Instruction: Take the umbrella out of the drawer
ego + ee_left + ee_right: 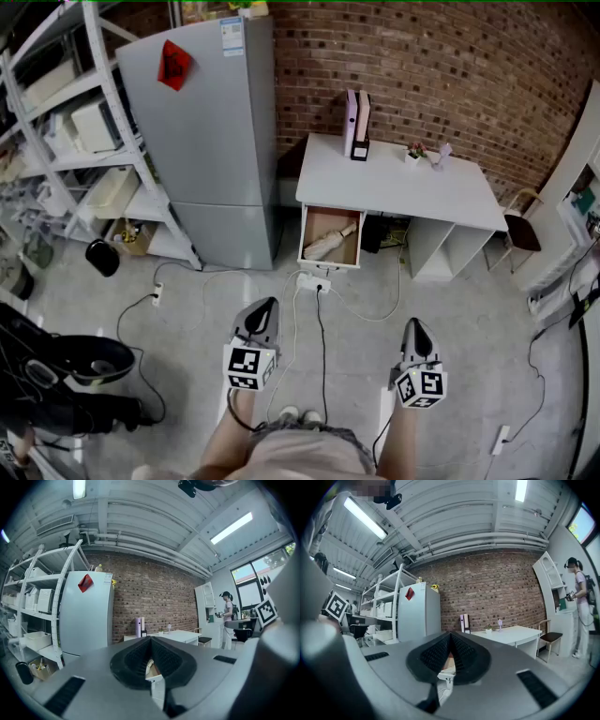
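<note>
Folded beige umbrella [330,243] is lying diagonally inside the open drawer [328,265] under the left end of the white tabletop [394,183], beside the grey fridge [202,141]. The 2 grippers, left gripper [268,305] and right gripper [414,324], are hovering level over the floor [459,319], well apart from the drawer. Both are holding their jaws clenched together, grasping nothing.

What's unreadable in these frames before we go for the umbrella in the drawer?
- Head view: the umbrella in the open drawer is tiny; handle end and strap unreadable.
- Both gripper views: the drawer is mostly hidden behind the shut left claw and right claw.
- All views: fridge label print too small to read.
- Head view: space under the desk beside the drawer is dark.
</note>
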A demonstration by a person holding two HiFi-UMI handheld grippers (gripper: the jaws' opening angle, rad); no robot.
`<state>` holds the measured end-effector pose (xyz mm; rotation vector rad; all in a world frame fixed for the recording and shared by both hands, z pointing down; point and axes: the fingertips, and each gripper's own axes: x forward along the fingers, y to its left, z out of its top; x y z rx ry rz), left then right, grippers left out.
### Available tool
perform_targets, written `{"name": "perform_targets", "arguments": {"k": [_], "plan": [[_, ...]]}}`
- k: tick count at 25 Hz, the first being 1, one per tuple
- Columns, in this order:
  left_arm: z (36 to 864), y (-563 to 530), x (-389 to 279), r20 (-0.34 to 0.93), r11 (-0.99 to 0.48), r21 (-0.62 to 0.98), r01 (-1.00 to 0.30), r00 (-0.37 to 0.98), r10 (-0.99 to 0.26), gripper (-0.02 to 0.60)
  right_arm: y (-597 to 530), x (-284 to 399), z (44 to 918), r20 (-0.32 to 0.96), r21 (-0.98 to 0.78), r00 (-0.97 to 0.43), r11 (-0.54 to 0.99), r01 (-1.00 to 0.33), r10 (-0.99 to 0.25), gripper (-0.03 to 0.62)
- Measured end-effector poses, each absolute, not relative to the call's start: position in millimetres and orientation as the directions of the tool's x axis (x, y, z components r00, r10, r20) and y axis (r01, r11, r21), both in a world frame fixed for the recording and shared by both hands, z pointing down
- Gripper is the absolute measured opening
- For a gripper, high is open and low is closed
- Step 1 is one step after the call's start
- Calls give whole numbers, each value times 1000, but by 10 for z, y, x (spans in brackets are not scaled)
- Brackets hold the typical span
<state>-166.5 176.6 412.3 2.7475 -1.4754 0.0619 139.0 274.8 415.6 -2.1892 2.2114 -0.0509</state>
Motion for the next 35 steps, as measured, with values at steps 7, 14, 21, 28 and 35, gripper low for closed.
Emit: {"name": "perform_targets", "arguments": {"k": [7,14,21,28,35], "plan": [[4130,1739,-1705,51,-552,2,-834,552,-833,25,2712,1310,4160,7,-43,-21,20,-999,-1000,17],[4103,1759,-1668,52,-559,-3,-829,558,-828,26,2725,1310,4136,2,-57,-22,22,-998,-1000,17],[4096,1770,-1658,55,-555,-2,-832,554,-830,25,2726,1339,4129,-7,-93,-18,19,-995,-1000,17],[4139,1796,-1658,58,-553,15,-833,553,-831,26,2745,1359,4138,-19,-101,-13,15,-995,-1000,18],[4141,1772,-1661,57,-560,45,-827,562,-825,28,2724,1318,4131,-22,-111,-24,26,-993,-999,18]]}}
